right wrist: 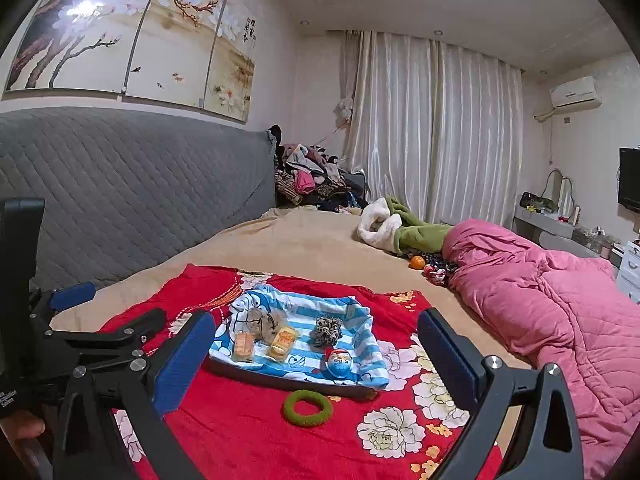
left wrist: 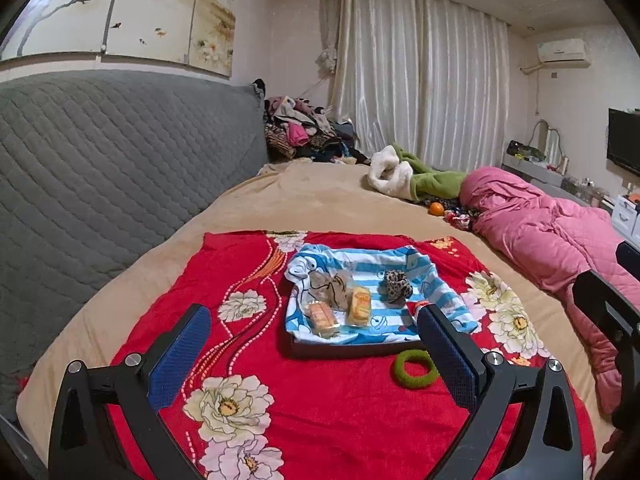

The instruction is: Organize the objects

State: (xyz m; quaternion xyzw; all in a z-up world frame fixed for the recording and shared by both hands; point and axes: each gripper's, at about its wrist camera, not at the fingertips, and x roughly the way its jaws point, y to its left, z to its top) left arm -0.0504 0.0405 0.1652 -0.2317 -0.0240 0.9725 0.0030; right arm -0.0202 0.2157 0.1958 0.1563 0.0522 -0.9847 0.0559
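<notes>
Both wrist views look forward and slightly down along their blue-padded fingers across the bed (left wrist: 320, 200), facing the curtains (right wrist: 432, 128). Both share the red floral blanket (left wrist: 340, 408), the cloth-lined tray (right wrist: 280, 376) and the green ring (right wrist: 308, 402). The right view sits further right, catching the left gripper (right wrist: 108, 312) at its left edge.
</notes>
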